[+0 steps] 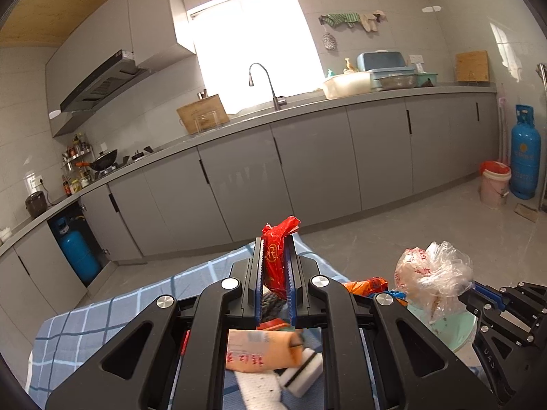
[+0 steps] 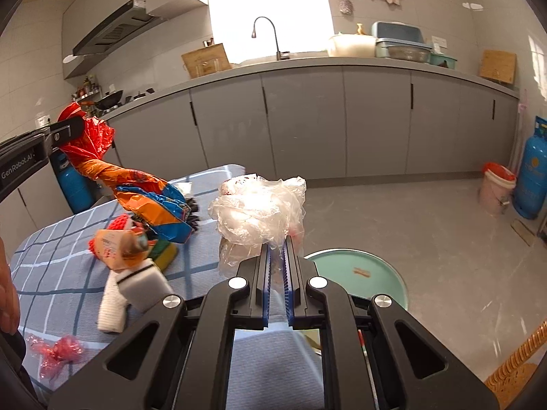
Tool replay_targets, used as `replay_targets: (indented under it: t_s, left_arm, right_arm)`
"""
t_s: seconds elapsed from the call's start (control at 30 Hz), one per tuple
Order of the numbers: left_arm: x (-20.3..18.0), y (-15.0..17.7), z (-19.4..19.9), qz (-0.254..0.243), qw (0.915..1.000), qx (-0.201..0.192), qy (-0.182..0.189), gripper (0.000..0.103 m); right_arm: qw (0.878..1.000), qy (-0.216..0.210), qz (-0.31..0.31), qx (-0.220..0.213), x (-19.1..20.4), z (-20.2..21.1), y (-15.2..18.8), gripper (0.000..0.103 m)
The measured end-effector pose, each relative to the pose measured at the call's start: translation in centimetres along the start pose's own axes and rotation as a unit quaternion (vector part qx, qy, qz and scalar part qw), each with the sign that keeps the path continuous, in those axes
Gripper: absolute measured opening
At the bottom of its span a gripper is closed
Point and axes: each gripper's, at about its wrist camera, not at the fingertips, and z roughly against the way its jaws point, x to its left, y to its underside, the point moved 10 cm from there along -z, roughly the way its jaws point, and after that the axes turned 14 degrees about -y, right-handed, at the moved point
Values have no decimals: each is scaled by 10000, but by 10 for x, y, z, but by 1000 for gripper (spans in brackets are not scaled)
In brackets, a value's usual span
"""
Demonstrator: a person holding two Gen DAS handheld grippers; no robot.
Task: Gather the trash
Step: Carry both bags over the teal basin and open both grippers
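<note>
My left gripper (image 1: pixel 275 239) is shut on a red plastic wrapper (image 1: pixel 275 256) and holds it up above the table; from the right wrist view the wrapper (image 2: pixel 92 143) hangs as a long red, orange and blue twisted strip from that gripper (image 2: pixel 73 130). My right gripper (image 2: pixel 278 242) is shut on a crumpled clear plastic bag (image 2: pixel 259 208), held above the table's edge; the bag also shows in the left wrist view (image 1: pixel 432 273). A mint green bin (image 2: pixel 362 273) stands on the floor just right of the table.
The table has a blue checked cloth (image 2: pixel 61 273). On it lie an orange packet (image 2: pixel 116 246), white foam pieces (image 2: pixel 136 290), a yellow-green sponge (image 2: pixel 165 254) and a red crumpled wrapper (image 2: pixel 56 350). Grey cabinets (image 2: pixel 307 123), a pink bucket (image 2: pixel 495 193) and a blue gas cylinder (image 2: pixel 533 184) stand beyond.
</note>
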Motion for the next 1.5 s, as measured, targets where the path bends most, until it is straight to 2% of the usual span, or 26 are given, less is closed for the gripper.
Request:
replay_targets:
  t_s: [0.47, 0.8, 0.87, 0.9, 0.93, 0.97, 1.03, 1.13, 1.27, 1.33, 1.5]
  left_arm:
    - [-89, -6, -24, -226, 9984, 90, 504, 12]
    - [-135, 11, -53, -531, 9960, 263, 665, 12]
    - [-140, 12, -58, -540, 9954, 288, 732, 13]
    - [-141, 11, -59, -541, 9955, 290, 727, 17]
    - [-143, 12, -61, -555, 9954, 286, 731, 27]
    - [-145, 12, -62, -576, 9952, 288, 739, 33]
    - [-146, 13, -64, -608, 9953, 261, 703, 50]
    - [-147, 17, -64, -636, 9950, 268, 718, 53]
    - [-139, 18, -64, -558, 9955, 330, 695, 56]
    - [-133, 17, -62, -553, 9961, 296, 628, 65]
    - [-115, 12, -55, -477, 9971, 275, 529, 75]
  right_arm:
    - [9975, 548, -376, 236, -87, -16, 21, 9]
    - [9949, 674, -466, 582, -125, -49, 43, 9]
    - [9948, 652, -460, 631, -129, -55, 46, 12]
    - [9947, 669, -460, 635, -133, -57, 46, 12]
    - [9944, 691, -476, 640, -137, -58, 48, 14]
    - [9941, 703, -501, 651, -139, -59, 49, 24]
    - [9932, 744, -573, 681, -144, -61, 52, 29]
    - [9923, 810, -628, 693, -149, -57, 56, 36]
    - [9917, 838, -689, 697, -148, -54, 60, 39]
    - [9916, 819, -727, 685, -146, -51, 62, 41]
    - [9920, 804, -747, 631, -134, -40, 59, 48]
